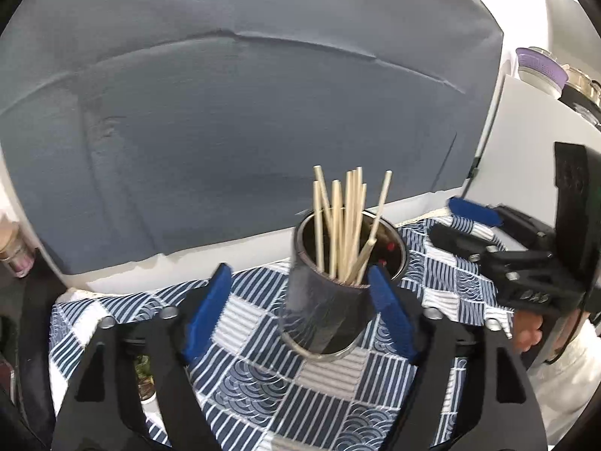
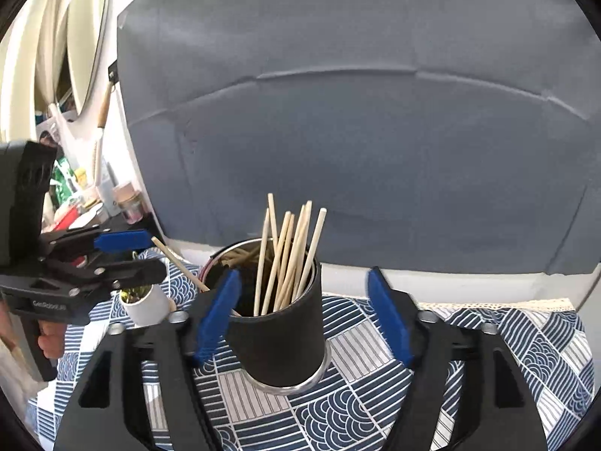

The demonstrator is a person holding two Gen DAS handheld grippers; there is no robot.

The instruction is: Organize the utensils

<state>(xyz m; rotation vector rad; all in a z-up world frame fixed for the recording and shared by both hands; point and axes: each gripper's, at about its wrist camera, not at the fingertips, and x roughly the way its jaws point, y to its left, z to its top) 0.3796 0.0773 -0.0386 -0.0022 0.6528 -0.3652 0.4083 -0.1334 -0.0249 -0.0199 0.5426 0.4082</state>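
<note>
Your dark holder point(image 1: 330, 300) stands on the tablecloth point(image 1: 263, 387) near its back edge, holding about eight chopsticks point(image 1: 343, 225). Your left gripper point(image 1: 300, 312) and right gripper point(image 2: 304, 319) both gape wide, empty.

holder point(image 2: 281, 338) base: partly behind blue pad | chopsticks point(image 2: 285, 255) lower ends: hidden inside holder

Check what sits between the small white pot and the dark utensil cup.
In the right wrist view, one loose wooden chopstick slants between the white pot and the dark cup, over patterned cloth.
</note>
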